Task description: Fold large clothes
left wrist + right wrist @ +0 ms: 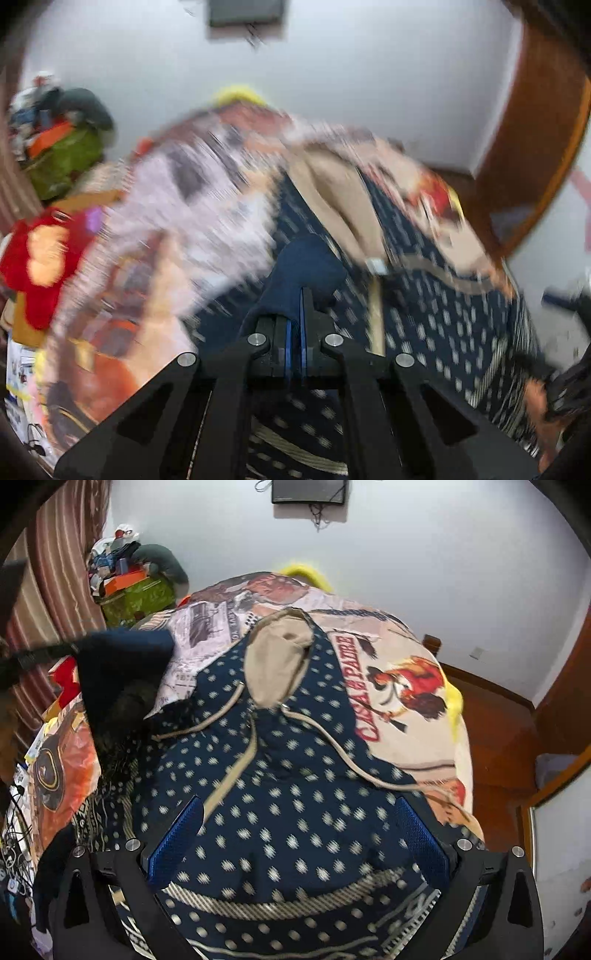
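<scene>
Navy hooded jacket [295, 812] with pale dots and tan lining spread face up across a bed, on a printed blanket [399, 701] with red lettering and a rider motif. Hood [277, 664] opened toward the far wall, tan inside showing, drawcords trailing down both sides of the zip. Striped band of the hem nearest the right wrist camera.

Left tool [297, 295] clenched on a fold of plain navy cloth [299, 258], blue pads pressed tight together with the fabric bunched up between and above them. In the right wrist view, same navy cloth lifted at the left edge, hanging above the jacket's shoulder area. Left wrist view heavily smeared; blanket pattern unreadable there.

Right tool [295, 842] released, blue pads [173, 842] standing wide apart on either side of the jacket's lower body, nothing pinched between them; contact with the cloth cannot be told.

Beyond the bed: green bag [140, 598] heaped with clutter beside a striped curtain [55, 572], dark screen [309, 491] mounted high on the white wall, wooden door [565, 686] at the right.
</scene>
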{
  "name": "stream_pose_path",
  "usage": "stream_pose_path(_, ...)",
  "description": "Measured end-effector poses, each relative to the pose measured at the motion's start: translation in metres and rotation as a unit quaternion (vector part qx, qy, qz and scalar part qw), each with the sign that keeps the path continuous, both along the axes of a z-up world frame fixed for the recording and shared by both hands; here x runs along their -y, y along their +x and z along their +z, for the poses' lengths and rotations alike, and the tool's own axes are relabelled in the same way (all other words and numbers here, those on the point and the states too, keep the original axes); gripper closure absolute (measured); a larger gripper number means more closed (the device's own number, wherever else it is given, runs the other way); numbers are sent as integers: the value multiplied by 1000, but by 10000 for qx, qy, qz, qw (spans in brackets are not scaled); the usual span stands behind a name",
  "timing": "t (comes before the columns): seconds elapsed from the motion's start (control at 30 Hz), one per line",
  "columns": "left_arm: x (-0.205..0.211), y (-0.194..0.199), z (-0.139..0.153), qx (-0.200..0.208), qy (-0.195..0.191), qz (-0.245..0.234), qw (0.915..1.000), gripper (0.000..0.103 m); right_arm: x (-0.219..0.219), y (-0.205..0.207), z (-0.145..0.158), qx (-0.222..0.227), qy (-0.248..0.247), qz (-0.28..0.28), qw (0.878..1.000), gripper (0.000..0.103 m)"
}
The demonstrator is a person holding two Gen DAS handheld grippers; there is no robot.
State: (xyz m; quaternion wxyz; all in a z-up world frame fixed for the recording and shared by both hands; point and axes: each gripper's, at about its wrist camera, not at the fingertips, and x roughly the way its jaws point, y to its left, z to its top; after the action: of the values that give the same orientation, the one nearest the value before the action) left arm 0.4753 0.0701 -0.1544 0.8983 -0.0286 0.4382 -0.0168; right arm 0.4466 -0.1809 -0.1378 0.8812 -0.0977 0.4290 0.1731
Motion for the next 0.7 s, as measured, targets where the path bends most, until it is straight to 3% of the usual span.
stream_pose_path(0.2, 32, -7, -77, -947, -265, -225, 9949, 101, 17, -6, -12, -188, -72, -51, 9998, 0)
stream_pose_path(0.3, 40, -20, -92, -1161, -141, -351, 9925, 97, 15, -5, -18, -319, -42, -40, 9995, 0)
stream_pose_path(0.4, 31, -33, -83, -1205, 71, -464, 9916, 81, 5, -2, -21, -419, 11, 26, 9991, 0)
stream_pose_path(0.47, 15, -44, -69, -1101, -64, -442, 9929, 60, -7, 0, -20, -414, 34, 119, 9991, 0)
stream_pose_path(0.57, -16, -61, -49, -795, -209, -237, 9963, 44, -33, 2, -17, -367, 34, 306, 9989, 0)
stream_pose_path(0.7, -73, -80, -42, -633, 97, 298, 9975, 40, -73, 6, -16, -293, -1, 598, 9978, 0)
